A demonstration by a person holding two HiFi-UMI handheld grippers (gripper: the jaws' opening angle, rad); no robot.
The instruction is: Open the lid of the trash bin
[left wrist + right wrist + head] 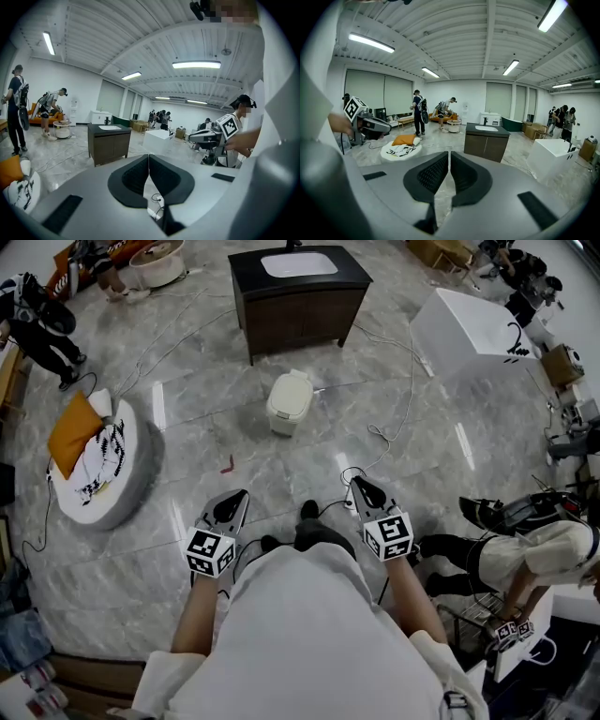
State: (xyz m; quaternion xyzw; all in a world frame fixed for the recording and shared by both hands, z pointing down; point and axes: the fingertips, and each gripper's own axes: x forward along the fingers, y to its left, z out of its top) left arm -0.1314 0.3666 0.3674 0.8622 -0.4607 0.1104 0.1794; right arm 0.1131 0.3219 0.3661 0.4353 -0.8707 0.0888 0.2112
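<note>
Progress: nil (judged from layout) | small cream plastic trash bin [289, 401] well ahead, lid [292, 388] down | left claw [232, 501], right claw [362, 487] clenched, empty | approach, lift outstanding.

The grey marble floor [300, 460] carries a small white trash bin [289, 401] (lid down), which stands just in front of a dark cabinet [298, 307]. A white box [464, 329] sits off to the right and a round white cushion [122, 474] to the left. Thin cables [379, 435] trail over the tiles, and a small red scrap [228, 465] lies between the cushion and the bin.
</note>
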